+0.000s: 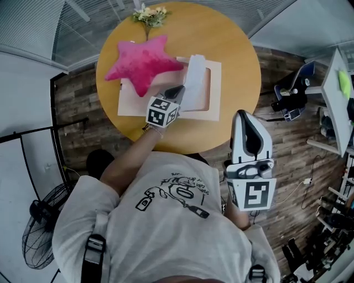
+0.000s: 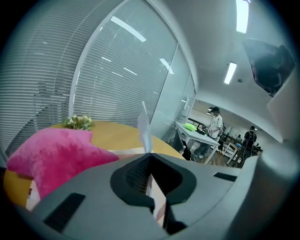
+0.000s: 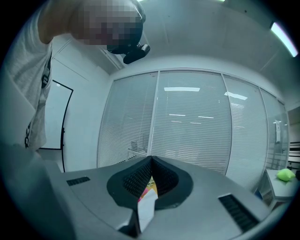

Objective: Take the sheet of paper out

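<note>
Left gripper view shows what the head view cannot: the left gripper (image 2: pixel 150 154) has its jaws clamped on a thin white sheet of paper (image 2: pixel 144 127), which stands up edge-on past the tips. Right gripper view shows the right gripper (image 3: pixel 150 159) with its jaws pressed together, facing white slatted blinds (image 3: pixel 187 122). A sliver of white and colour in the slit behind the tips cannot be made out.

In the head view that gripper hangs over the brown plank floor (image 1: pixel 287 143), well apart from the left one, which is above the round wooden table (image 1: pixel 238 61). There the sheet rises from a flat pale-pink folder with a white border (image 1: pixel 213 105); whether its far end is inside cannot be told. A fuzzy pink star-shaped cushion (image 1: pixel 141 63) overlaps the folder's left part, just beside the sheet. A small bunch of pale flowers (image 1: pixel 149 15) lies at the far rim.
</note>
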The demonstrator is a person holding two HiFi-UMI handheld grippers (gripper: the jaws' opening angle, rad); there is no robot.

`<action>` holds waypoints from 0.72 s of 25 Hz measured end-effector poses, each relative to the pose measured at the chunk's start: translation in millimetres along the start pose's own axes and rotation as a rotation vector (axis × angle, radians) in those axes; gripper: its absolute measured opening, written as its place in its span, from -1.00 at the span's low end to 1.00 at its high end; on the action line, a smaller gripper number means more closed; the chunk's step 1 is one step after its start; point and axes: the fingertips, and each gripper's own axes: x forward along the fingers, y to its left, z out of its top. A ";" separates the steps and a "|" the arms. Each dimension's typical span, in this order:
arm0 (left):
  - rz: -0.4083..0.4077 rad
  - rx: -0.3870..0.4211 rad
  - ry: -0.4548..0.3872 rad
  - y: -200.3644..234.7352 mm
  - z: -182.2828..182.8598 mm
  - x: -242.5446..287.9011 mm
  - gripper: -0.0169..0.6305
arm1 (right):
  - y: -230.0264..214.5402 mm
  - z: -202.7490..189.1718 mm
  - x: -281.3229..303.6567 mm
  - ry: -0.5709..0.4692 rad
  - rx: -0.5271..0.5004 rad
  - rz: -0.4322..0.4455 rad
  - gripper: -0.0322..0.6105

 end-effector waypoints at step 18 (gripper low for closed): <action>-0.032 0.033 -0.145 -47.6 84.4 -65.9 -0.89 | -12.3 4.3 -14.1 -0.015 0.007 0.010 -0.88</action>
